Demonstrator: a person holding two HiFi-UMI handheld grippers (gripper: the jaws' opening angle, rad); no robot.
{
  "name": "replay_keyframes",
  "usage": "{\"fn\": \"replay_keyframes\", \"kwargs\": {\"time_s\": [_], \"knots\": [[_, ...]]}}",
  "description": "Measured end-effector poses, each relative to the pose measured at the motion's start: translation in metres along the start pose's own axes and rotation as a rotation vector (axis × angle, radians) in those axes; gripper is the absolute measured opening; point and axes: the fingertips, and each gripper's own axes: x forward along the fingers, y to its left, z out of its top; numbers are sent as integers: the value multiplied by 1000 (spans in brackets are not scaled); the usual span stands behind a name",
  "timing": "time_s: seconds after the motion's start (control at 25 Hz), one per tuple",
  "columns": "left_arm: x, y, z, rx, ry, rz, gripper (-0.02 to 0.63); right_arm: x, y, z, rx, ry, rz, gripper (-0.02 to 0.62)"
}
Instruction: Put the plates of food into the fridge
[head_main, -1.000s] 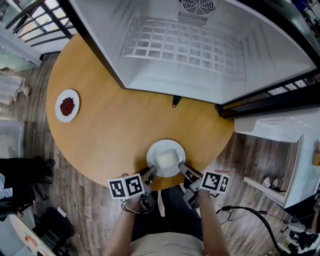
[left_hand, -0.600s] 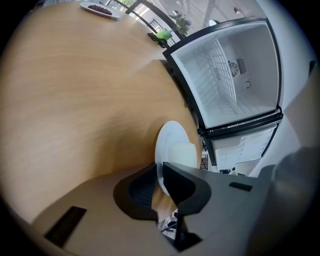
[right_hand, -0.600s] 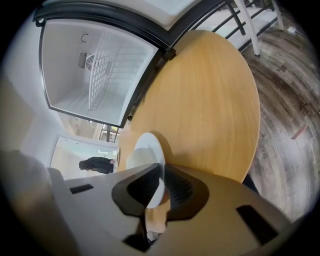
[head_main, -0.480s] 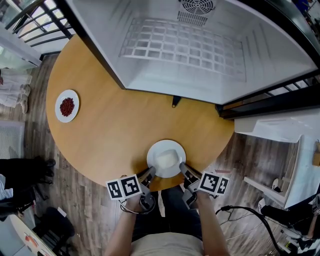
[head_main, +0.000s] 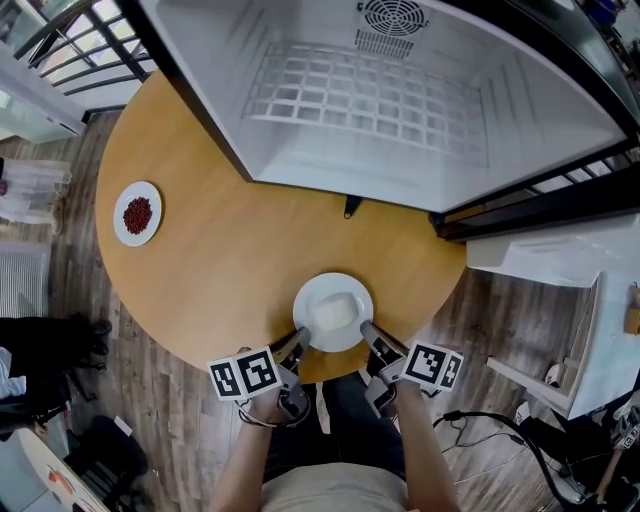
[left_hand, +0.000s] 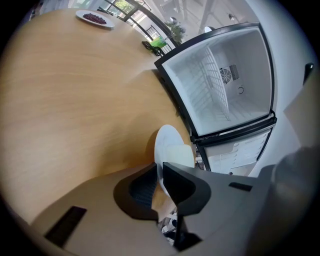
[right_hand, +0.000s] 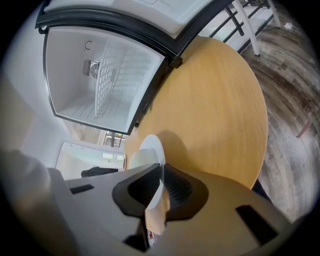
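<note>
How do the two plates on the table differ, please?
The near plate looks larger and holds a pale block; the far plate holds red food. The near plate's rim is gripped by the left gripper and the right gripper, whose jaws have just been closing; the far plate lies untouched. Both are white and round.

Near plate (head_main: 309, 296) showing white under cream food (head_main: 336, 316), table (head_main: 230, 270) showing tan woodgrain, far plate (head_main: 122, 228) showing white around dark red food (head_main: 137, 214), fridge (head_main: 400, 160) gleaming white inside.

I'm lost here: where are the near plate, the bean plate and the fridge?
near plate (head_main: 333, 280): head view, far rim.
bean plate (head_main: 132, 238): head view, lower rim.
fridge (head_main: 330, 160): head view, inner wall.
</note>
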Motion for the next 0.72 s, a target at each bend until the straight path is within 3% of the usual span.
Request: {"fn": "replay_keyframes", "kwargs": {"time_s": [0.48,0.72], "knots": [[-36,-72,73,-4,-160,-127,41,-12,100,56,-44,-113,167,23],[-57,-107,111,-17,-233,-134,40,-15,150,80,-57,-155,235,21]]}}
